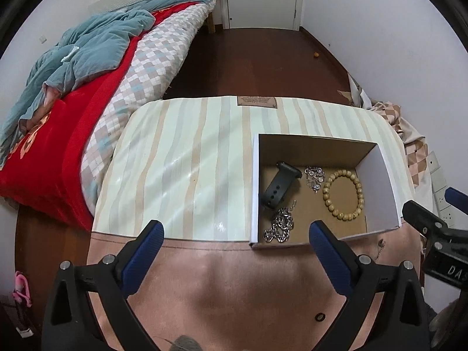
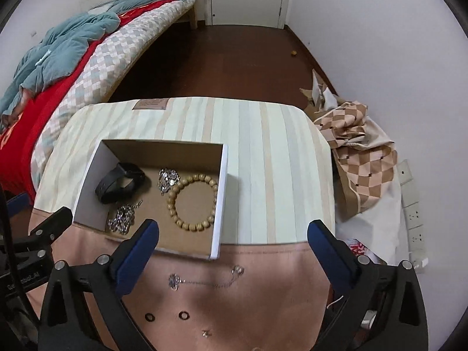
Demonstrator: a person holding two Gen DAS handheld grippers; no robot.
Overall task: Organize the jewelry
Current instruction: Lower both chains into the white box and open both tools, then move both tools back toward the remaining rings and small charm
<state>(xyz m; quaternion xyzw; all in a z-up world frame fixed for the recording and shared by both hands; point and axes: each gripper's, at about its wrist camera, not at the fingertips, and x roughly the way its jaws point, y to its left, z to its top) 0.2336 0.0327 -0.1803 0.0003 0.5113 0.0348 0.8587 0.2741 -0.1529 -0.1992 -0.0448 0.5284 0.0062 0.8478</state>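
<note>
Jewelry is split between two places: four pieces already lie in the open cardboard box [image 2: 223, 199], and several small ones wait on the pink cloth [image 2: 263, 292] near us. We hold both claws spread wide with nothing between the fingers; the left claw [image 1: 237, 242] hovers over the near edge of the box and the right claw [image 2: 232, 242] over the cloth just near the box's right corner.

What worries us most is the thin silver chain [image 2: 204, 280]: it lies flat and slack, so broad pads may slide over it or lift only one end and let it trail or snag on the box wall. The two dark rings [image 2: 166, 316] and the tiny silver charm [image 2: 206, 333] are so low that a pinch could flick them off the cloth.

Inside the box we see a black watch strap [image 2: 120, 182] at the far left, a heaped silver chain [image 2: 121, 219] near left, a small silver cluster [image 2: 168, 179] in the middle, and a wooden bead bracelet [image 2: 193, 201] to the right, all lying loose and apart.
</note>
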